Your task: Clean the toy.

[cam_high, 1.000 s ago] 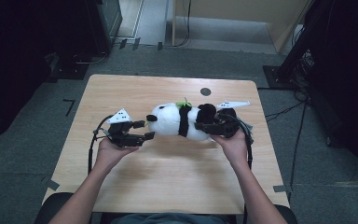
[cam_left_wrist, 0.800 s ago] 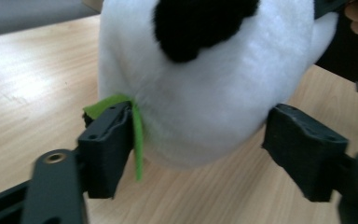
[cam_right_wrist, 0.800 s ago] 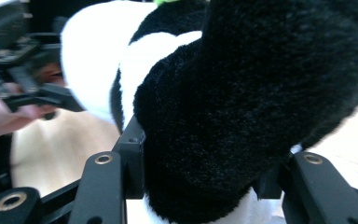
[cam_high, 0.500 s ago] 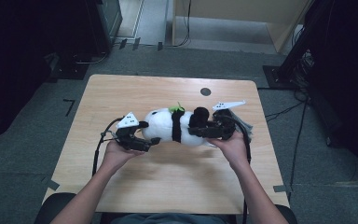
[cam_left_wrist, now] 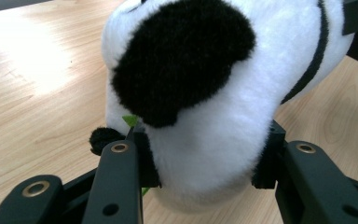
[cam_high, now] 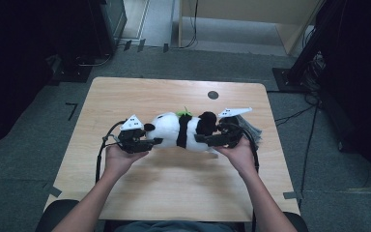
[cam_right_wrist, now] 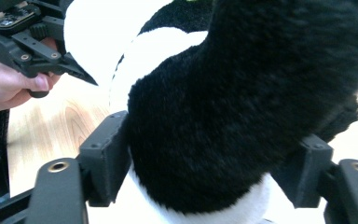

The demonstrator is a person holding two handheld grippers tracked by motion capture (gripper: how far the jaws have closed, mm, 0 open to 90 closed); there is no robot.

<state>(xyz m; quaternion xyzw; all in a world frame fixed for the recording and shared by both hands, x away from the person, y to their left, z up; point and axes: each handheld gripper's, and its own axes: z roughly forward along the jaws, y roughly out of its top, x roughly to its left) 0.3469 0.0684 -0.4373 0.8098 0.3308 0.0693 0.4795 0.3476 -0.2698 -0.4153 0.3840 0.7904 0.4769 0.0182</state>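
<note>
A black-and-white plush panda [cam_high: 174, 130] lies lengthwise over the wooden table [cam_high: 174, 188], with a green leaf [cam_high: 183, 113] on top of it. My left gripper [cam_high: 152, 141] has just been closing and is now shut on the white head end [cam_left_wrist: 214, 116], whose fur bulges over both pads. My right gripper [cam_high: 204, 137] has just been opening. The black rear part [cam_right_wrist: 223, 116] is still between its jaws, and the fur presses against both pads. The left gripper [cam_right_wrist: 32, 37] and its hand also appear at the far end in the right gripper view.
A small dark round mark [cam_high: 213, 94] sits on the table beyond the panda. Cables trail from both grippers. Dark equipment and cables stand on the floor around the table, and bare wood lies in front of the panda.
The panda has shifted a little to the left. The left gripper, which stood beside the head, now has its jaws closed round it. Both hands have stayed nearly in place.
</note>
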